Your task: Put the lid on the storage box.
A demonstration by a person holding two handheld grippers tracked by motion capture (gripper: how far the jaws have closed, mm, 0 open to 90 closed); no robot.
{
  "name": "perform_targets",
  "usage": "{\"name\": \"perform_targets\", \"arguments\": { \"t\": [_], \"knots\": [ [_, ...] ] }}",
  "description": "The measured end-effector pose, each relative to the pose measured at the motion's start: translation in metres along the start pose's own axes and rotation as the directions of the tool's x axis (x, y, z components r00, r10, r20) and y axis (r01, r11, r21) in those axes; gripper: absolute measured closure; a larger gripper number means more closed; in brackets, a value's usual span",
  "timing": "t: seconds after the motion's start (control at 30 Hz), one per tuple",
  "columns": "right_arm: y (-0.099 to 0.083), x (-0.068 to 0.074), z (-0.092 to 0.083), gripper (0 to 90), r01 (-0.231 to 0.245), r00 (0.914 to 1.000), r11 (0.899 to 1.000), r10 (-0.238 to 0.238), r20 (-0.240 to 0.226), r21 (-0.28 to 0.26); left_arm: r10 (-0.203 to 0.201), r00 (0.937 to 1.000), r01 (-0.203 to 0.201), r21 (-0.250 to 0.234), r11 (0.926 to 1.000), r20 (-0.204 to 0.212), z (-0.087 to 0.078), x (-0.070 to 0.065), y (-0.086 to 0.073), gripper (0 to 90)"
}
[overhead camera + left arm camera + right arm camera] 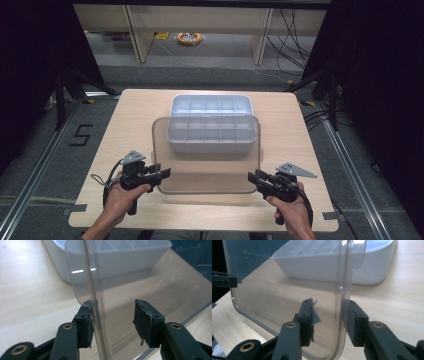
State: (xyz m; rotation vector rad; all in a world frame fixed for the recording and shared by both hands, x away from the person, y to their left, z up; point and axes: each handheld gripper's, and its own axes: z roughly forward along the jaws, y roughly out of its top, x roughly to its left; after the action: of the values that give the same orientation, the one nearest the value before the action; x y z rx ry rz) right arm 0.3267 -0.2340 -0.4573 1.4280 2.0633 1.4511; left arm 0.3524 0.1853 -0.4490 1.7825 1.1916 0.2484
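Observation:
A clear plastic lid [205, 165] lies with its far part over the front half of a white compartment box [211, 105] on the wooden table [125, 125]. My left gripper [162, 175] is at the lid's left edge and my right gripper [252, 178] at its right edge. In the left gripper view the open jaws [112, 325] straddle the lid's rim [92, 290], which lies against the left pad [85, 327], with the box [112, 260] beyond. In the right gripper view the open jaws [330, 320] straddle the lid's rim [344, 277], close to the right pad [354, 322].
The table's near edge [200, 227] runs just under the hands. Floor rails and black frame legs flank the table. Wooden furniture legs and cables stand on the floor beyond the far edge.

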Motion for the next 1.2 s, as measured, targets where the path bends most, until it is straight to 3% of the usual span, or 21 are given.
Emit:
{"name": "perform_targets", "arguments": {
  "t": [0.07, 0.2, 0.23, 0.3, 0.33, 0.37, 0.4, 0.43, 0.57, 0.6, 0.77, 0.83, 0.93, 1.2],
  "knots": [
    [0.012, -0.002, 0.003, 61.9, -0.014, 0.9999, 1.000, 0.014, 0.005, -0.020, -0.007, 1.0000, 0.007, -0.015, 0.9999, -0.004, 0.003, 0.001, 0.014, 51.3],
    [0.028, -0.006, 0.007, 61.3, -0.011, 0.9999, 0.999, 0.012, 0.006, -0.038, -0.006, 1.0000, 0.006, -0.026, 0.9996, -0.008, 0.007, 0.002, 0.026, 51.2],
    [0.032, -0.006, 0.008, 61.1, -0.034, 0.9994, 0.999, 0.034, 0.009, -0.039, -0.008, 0.9999, 0.008, -0.027, 0.9996, -0.012, 0.008, 0.003, 0.031, 51.3],
    [0.041, -0.011, 0.011, 60.8, -0.011, 0.9999, 0.998, 0.011, 0.009, -0.056, -0.014, 0.9998, 0.013, -0.034, 0.9993, -0.013, 0.012, 0.005, 0.039, 51.2],
    [0.049, -0.010, 0.013, 60.2, -0.044, 0.9988, 0.998, 0.045, 0.019, -0.050, -0.016, 0.9997, 0.015, -0.037, 0.9992, -0.020, 0.013, 0.005, 0.043, 51.1],
    [0.053, -0.015, 0.016, 59.9, 0.002, 0.9997, 0.998, 0.000, 0.023, -0.066, -0.021, 0.9997, 0.020, -0.044, 0.9988, -0.016, 0.015, 0.007, 0.047, 51.0],
    [0.053, -0.015, 0.016, 59.9, 0.002, 0.9997, 0.998, 0.000, 0.023, -0.066, -0.026, 0.9995, 0.025, -0.047, 0.9986, -0.018, 0.016, 0.007, 0.050, 51.0],
    [0.060, -0.013, 0.018, 59.4, -0.043, 0.9987, 0.997, 0.045, 0.023, -0.071, -0.031, 0.9992, 0.029, -0.054, 0.9981, -0.025, 0.018, 0.007, 0.053, 50.9],
    [0.070, -0.021, 0.024, 58.9, -0.011, 0.9989, 0.995, 0.015, 0.044, -0.095, -0.047, 0.9987, 0.045, -0.069, 0.9966, -0.023, 0.022, 0.010, 0.067, 50.7],
    [0.077, -0.020, 0.024, 59.0, -0.050, 0.9981, 0.994, 0.053, 0.032, -0.098, -0.053, 0.9985, 0.052, -0.074, 0.9959, -0.016, 0.024, 0.012, 0.072, 50.6],
    [0.085, -0.026, 0.028, 59.0, -0.023, 0.9988, 0.994, 0.028, 0.040, -0.110, -0.054, 0.9982, 0.052, -0.077, 0.9957, -0.025, 0.027, 0.013, 0.082, 50.5],
    [0.090, -0.030, 0.033, 58.9, -0.055, 0.9974, 0.992, 0.060, 0.039, -0.117, -0.060, 0.9980, 0.058, -0.081, 0.9950, -0.022, 0.031, 0.015, 0.088, 50.5],
    [0.094, -0.033, 0.036, 58.3, -0.065, 0.9967, 0.992, 0.070, 0.041, -0.113, -0.061, 0.9978, 0.058, -0.071, 0.9957, -0.028, 0.037, 0.016, 0.096, 50.5],
    [0.108, -0.044, 0.051, 57.2, -0.061, 0.9953, 0.992, 0.069, 0.068, -0.107, -0.080, 0.9959, 0.077, -0.063, 0.9951, -0.042, 0.055, 0.027, 0.114, 49.4]
  ]
}}
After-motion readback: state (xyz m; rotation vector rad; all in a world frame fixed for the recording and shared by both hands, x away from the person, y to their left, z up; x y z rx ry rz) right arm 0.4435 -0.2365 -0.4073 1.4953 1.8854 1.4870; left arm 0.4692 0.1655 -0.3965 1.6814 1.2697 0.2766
